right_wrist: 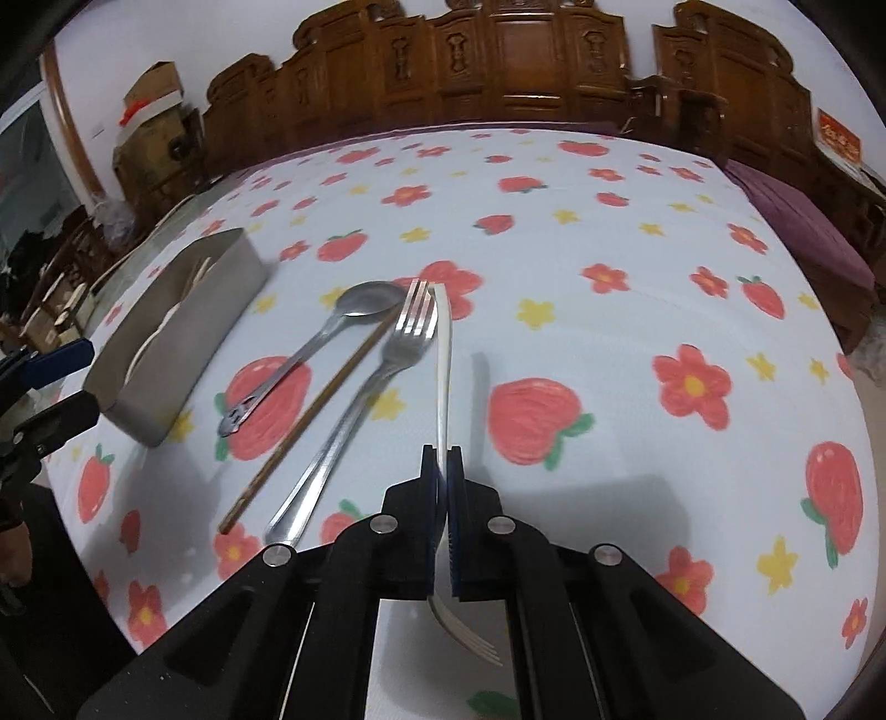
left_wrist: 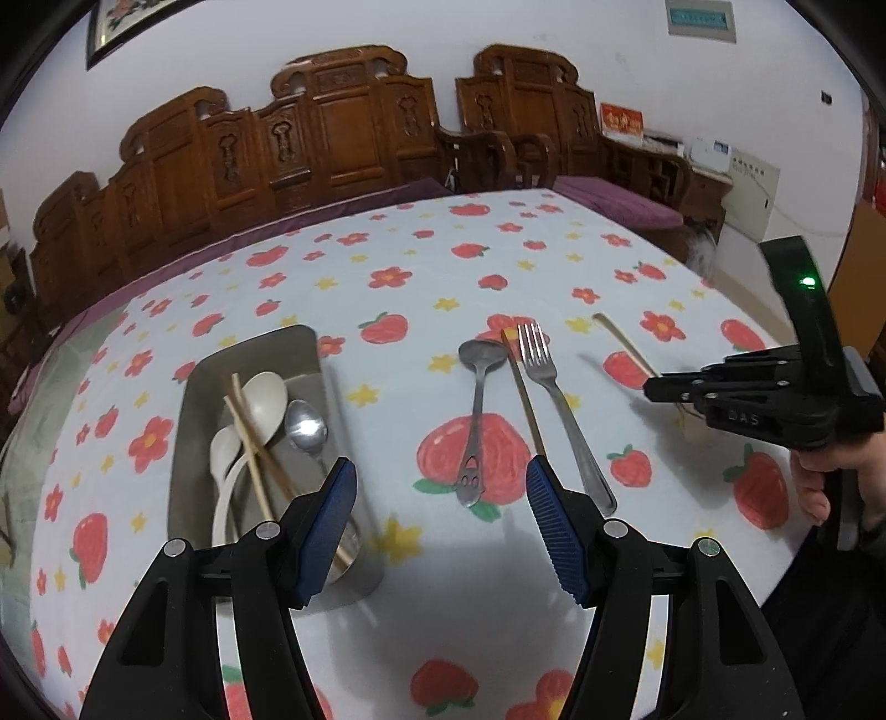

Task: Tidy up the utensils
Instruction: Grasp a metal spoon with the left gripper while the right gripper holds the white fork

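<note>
While I scan from the left, the metal tray (left_wrist: 243,354) sits on that side of the table with two pale spoons (left_wrist: 260,399), a steel spoon (left_wrist: 304,429) and crossed chopsticks (left_wrist: 252,437) already lying in it. My left gripper (left_wrist: 440,518) hangs just beside the tray's near corner, jaws spread wide, nothing between them. Moving right, three pieces lie loose on the cloth near one another: a metal spoon (right_wrist: 310,354) with a cut-out handle, a brown chopstick (right_wrist: 315,404) and a steel fork (right_wrist: 354,404). Further right again, my right gripper (right_wrist: 441,515) is clamped tight on a white fork (right_wrist: 443,360), gripping it along the handle, tines trailing back toward the camera and the handle end pointing forward above the cloth. In my judgement this one is headed for the tray, and the thing to get right is carrying it across high enough to pass over the loose pieces and the tray wall, lining it up with the tray's length, then lowering before letting go so it doesn't clatter or bounce out; the left gripper should stay off that path. The surface is a white tablecloth (right_wrist: 554,249) printed with strawberries and red and yellow flowers. Behind it runs carved dark wooden seating (left_wrist: 310,133) with purple cushions (left_wrist: 620,205) against a pale wall, and a framed picture (left_wrist: 127,22) hangs upper left.
</note>
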`<action>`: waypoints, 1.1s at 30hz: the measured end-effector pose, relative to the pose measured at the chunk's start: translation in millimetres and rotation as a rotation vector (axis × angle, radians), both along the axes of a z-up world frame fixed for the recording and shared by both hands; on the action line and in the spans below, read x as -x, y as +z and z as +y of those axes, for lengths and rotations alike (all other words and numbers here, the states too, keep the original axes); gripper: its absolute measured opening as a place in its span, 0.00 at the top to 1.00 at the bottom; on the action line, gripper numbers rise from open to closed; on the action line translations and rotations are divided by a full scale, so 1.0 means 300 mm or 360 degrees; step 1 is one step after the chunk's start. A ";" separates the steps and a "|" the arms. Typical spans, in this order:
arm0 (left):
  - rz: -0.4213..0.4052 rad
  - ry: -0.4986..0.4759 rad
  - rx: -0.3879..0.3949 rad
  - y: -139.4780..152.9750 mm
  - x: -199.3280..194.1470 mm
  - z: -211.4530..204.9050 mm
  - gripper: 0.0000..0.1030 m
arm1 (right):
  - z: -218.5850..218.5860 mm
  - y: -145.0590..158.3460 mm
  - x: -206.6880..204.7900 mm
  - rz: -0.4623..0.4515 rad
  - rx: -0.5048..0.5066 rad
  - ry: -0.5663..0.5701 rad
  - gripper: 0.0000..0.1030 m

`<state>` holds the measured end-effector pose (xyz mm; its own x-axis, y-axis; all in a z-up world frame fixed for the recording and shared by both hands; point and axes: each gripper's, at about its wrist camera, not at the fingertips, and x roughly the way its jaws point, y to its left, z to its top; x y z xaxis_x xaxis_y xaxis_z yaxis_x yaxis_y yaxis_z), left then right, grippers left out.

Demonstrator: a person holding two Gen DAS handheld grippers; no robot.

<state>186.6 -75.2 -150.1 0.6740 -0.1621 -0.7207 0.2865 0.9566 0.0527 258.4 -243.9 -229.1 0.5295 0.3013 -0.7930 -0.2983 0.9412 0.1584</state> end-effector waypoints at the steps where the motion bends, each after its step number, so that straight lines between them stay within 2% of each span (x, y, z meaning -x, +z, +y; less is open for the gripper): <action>1: 0.0015 0.0000 -0.0003 -0.006 -0.021 -0.014 0.41 | -0.010 -0.004 -0.003 0.0001 -0.0015 -0.0012 0.96; 9: 0.0099 -0.0018 -0.0029 -0.046 -0.154 -0.107 0.41 | -0.039 -0.027 -0.010 0.0004 -0.0022 -0.0013 0.96; 13: 0.0177 -0.0015 -0.0021 -0.080 -0.239 -0.143 0.48 | -0.037 -0.032 -0.014 0.0001 -0.0007 -0.0009 0.96; 17: 0.0273 0.0012 0.0006 -0.125 -0.323 -0.160 0.51 | -0.042 -0.032 -0.017 0.0000 -0.0023 -0.0014 0.96; 18: 0.0284 0.0014 0.0006 -0.132 -0.336 -0.163 0.58 | -0.042 -0.032 -0.018 0.0001 -0.0028 -0.0013 0.96; 19: 0.0304 0.0019 0.0000 -0.144 -0.356 -0.169 0.61 | -0.043 -0.033 -0.021 0.0003 -0.0032 -0.0012 0.96; 21: 0.0323 0.0022 -0.0002 -0.160 -0.383 -0.180 0.61 | -0.045 -0.034 -0.025 0.0004 -0.0038 -0.0012 0.96; 30: 0.0435 0.0069 -0.0027 -0.235 -0.465 -0.197 0.73 | -0.054 -0.040 -0.041 0.0020 -0.0058 -0.0024 0.96; 33: 0.0437 0.0077 -0.0013 -0.239 -0.476 -0.190 0.74 | -0.052 -0.039 -0.042 0.0022 -0.0060 -0.0024 0.96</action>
<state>329.5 -132.2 -221.8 0.4601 -0.1278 -0.8786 0.2452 0.9694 -0.0126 271.0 -259.6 -240.9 0.5234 0.3229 -0.7885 -0.2818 0.9389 0.1975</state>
